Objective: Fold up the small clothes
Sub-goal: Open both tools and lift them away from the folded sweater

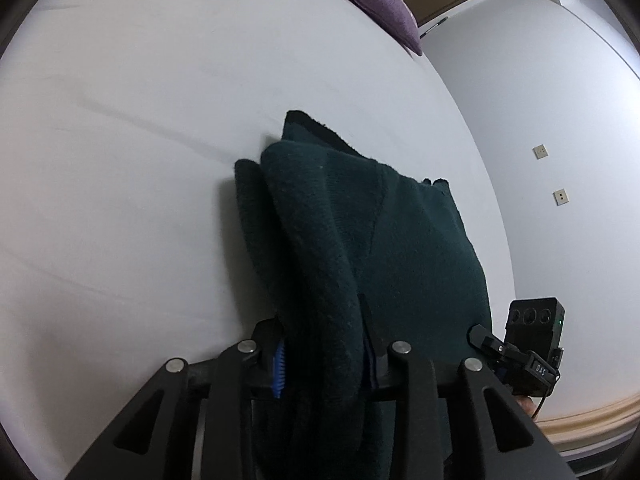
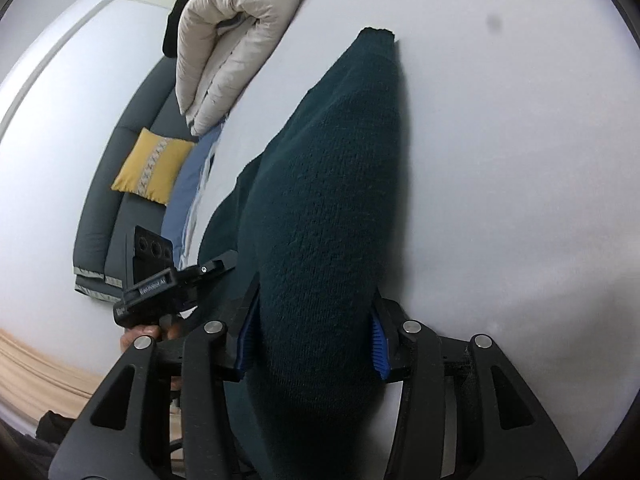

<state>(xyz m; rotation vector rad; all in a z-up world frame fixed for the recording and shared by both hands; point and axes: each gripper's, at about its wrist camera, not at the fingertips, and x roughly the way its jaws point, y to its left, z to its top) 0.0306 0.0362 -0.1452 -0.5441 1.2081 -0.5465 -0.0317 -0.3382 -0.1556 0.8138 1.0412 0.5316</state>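
A dark green knitted sweater [image 1: 400, 240] lies folded lengthwise on the white bed sheet [image 1: 160, 160]. Its near end rises into both grippers. My left gripper [image 1: 324, 356] is shut on a thick rolled fold at the sweater's left side, and the knit fills the gap between its blue pads [image 1: 280, 368]. In the right wrist view the sweater [image 2: 332, 180] stretches away as a long band to a far cuff. My right gripper [image 2: 314, 340] is shut on that band, with its blue pads [image 2: 378, 344] against both sides. The fingertips are buried in fabric.
A purple pillow [image 1: 380, 4] lies at the bed's far edge. A beige puffy quilt [image 2: 224, 40] hangs over the bed's left side. Beyond it stands a grey sofa [image 2: 104, 220] with a yellow cushion [image 2: 154, 164]. The other gripper's black body [image 2: 156, 276] sits close by.
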